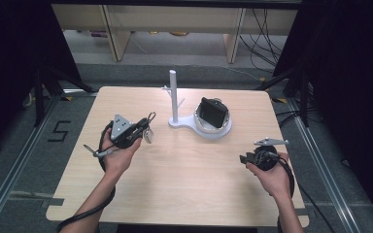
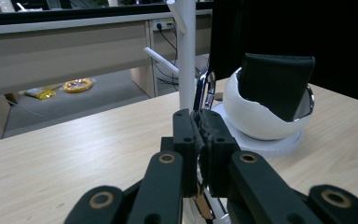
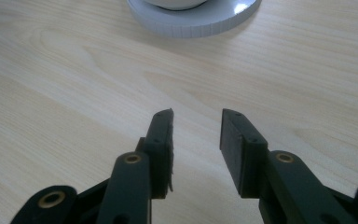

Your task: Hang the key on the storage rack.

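Keys (image 1: 148,130) on a metal clip hang pinched in the clamped jaws of the left gripper (image 1: 143,127), left of the white peg stand (image 1: 174,97) and apparently just short of its side pegs, though which peg they face is hard to tell. Its post rises upright to the right, far nearer this hand. Right gripper (image 1: 243,158) waits half parted, empty, over the table (image 1: 189,184).

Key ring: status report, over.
Left gripper shut on key ring, short of white peg stand. Right gripper open, empty, above table. Nothing between ring and stand.
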Demonstrator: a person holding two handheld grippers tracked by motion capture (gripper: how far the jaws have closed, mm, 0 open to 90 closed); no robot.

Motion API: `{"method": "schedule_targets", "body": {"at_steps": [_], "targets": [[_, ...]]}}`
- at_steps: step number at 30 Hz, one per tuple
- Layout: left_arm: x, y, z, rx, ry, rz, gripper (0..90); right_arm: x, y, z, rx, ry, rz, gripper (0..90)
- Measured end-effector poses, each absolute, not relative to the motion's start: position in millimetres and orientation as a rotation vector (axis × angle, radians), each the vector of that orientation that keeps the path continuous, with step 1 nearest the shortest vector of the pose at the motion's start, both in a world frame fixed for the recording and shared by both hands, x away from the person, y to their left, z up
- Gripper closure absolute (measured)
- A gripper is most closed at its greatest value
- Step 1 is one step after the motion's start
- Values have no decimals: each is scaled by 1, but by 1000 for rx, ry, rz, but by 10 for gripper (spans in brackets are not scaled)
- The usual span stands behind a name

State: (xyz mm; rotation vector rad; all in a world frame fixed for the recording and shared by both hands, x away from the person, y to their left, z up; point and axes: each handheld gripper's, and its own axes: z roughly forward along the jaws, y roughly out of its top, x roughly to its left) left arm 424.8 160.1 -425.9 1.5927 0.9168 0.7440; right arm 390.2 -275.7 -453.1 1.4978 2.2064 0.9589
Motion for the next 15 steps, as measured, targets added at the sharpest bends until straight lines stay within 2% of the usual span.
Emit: {"method": "schedule_targets", "body": {"at_steps": [15], "targets": [[446,151,-414,1549,960,825,854,391,-276,-454,1493,2225,951,654]]}}
